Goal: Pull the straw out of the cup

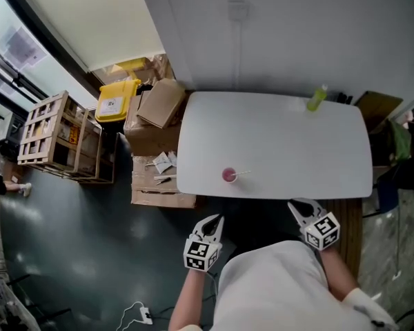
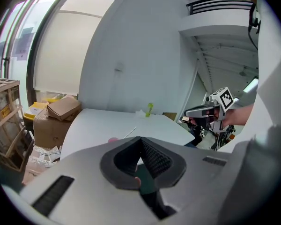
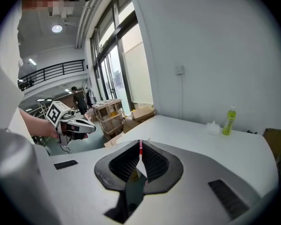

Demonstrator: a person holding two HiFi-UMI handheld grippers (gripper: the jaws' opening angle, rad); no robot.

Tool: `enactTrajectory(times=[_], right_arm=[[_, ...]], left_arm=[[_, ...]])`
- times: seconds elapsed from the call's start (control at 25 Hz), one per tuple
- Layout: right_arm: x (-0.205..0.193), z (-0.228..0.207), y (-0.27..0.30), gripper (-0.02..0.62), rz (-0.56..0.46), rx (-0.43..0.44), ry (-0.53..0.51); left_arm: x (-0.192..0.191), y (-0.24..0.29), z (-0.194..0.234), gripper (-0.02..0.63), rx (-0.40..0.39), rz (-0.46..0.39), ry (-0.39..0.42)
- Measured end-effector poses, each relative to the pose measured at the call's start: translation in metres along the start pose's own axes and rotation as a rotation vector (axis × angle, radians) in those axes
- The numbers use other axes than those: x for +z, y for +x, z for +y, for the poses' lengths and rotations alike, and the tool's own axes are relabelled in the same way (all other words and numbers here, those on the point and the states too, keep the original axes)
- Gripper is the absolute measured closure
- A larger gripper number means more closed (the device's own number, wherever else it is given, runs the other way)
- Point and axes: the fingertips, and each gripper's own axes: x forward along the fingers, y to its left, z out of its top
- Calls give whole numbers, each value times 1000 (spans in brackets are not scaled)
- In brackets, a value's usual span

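Note:
A small pink cup (image 1: 229, 176) stands near the front edge of the white table (image 1: 276, 136), and a thin white straw (image 1: 242, 174) leans out of it to the right. Both grippers hang below the table's front edge, off the table and apart from the cup. My left gripper (image 1: 216, 221) is below and a little left of the cup, my right gripper (image 1: 297, 205) further right. In the left gripper view the jaws (image 2: 140, 139) meet at the tips, with the cup's rim (image 2: 112, 139) and straw (image 2: 130, 132) just beyond. The right gripper (image 3: 140, 143) is shut too, empty.
A green bottle (image 1: 317, 98) stands at the table's far right, with a white packet (image 3: 213, 125) beside it. Cardboard boxes (image 1: 155, 109), a yellow bin (image 1: 115, 101) and a wooden crate (image 1: 52, 136) crowd the floor to the left. A wall runs behind the table.

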Motion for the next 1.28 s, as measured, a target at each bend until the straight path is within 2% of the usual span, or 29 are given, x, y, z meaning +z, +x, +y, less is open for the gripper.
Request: enactTrajectory(times=[0.44, 0.64, 0.84, 1.28], right_arm=[[11, -28, 58, 554, 16, 86, -6], [21, -43, 82, 554, 33, 131, 0], [20, -58, 103, 554, 79, 177, 17], [6, -86, 139, 554, 162, 250, 68]], left_arm=[[24, 38, 11, 603, -4, -15, 30], [37, 69, 24, 601, 9, 14, 66], [37, 107, 37, 597, 2, 86, 112], [5, 176, 48, 560, -50, 280, 232]])
